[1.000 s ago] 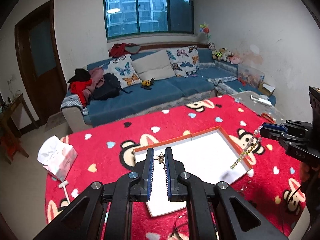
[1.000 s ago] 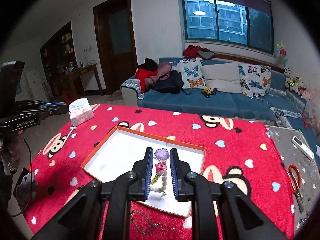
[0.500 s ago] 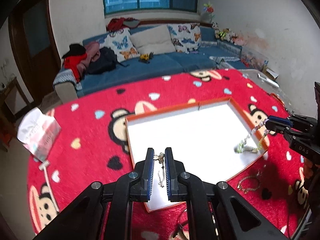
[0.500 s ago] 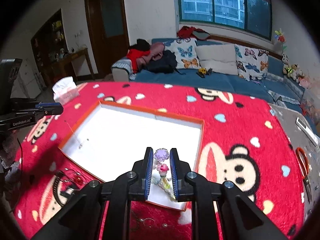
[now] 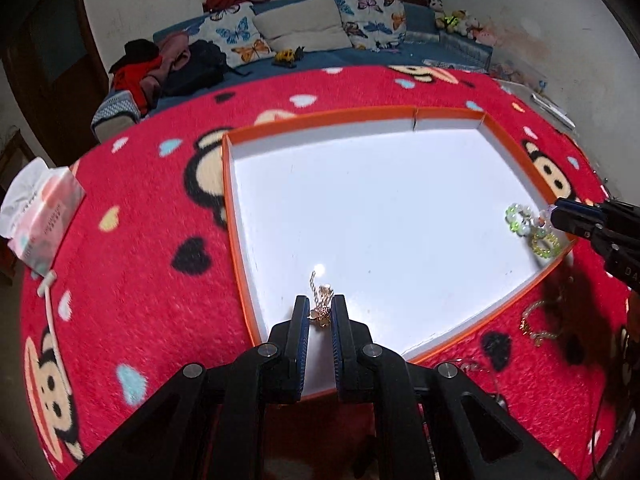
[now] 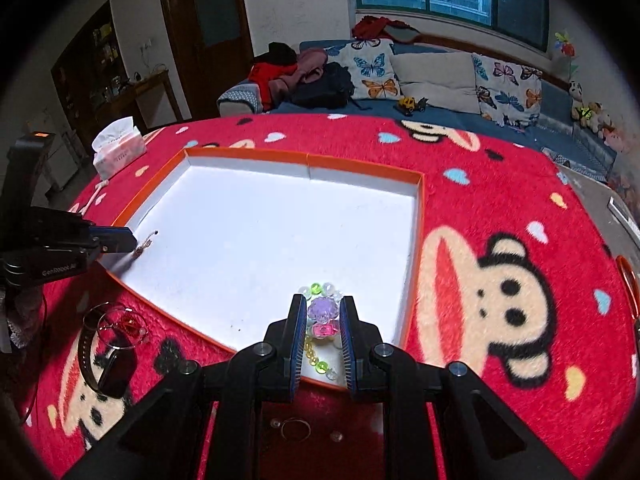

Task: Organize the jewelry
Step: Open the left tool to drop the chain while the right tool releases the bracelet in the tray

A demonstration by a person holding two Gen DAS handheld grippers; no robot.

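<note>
A white tray with an orange rim (image 5: 320, 114) lies on a red cartoon rug. Low over the tray's near-left corner, my left gripper (image 5: 320, 314) is shut on a thin gold chain with a pendant (image 5: 322, 312), and the chain's free end rests on the tray floor. My right gripper (image 6: 320, 320) is shut on a beaded bracelet (image 6: 320, 308) with a large purple bead, and its green and clear beads lie on the floor by the tray rim (image 6: 360, 164). Each view shows the other hand: the right gripper (image 5: 556, 210) with the bracelet (image 5: 520, 220), the left gripper (image 6: 134, 242) with the chain (image 6: 146, 244).
A tissue pack (image 5: 40, 216) sits on the rug's far left. Loose pieces lie near the tray: a gold bracelet (image 5: 536, 324), bangles (image 6: 116, 324), a watch (image 6: 108, 360), a ring (image 6: 295, 428). Orange scissors (image 6: 628, 280) lie at the right edge. A sofa stands behind.
Both grippers have come down toward the tray and tilted downward. The chain and the beaded bracelet, which hung above it, now touch the tray floor.
</note>
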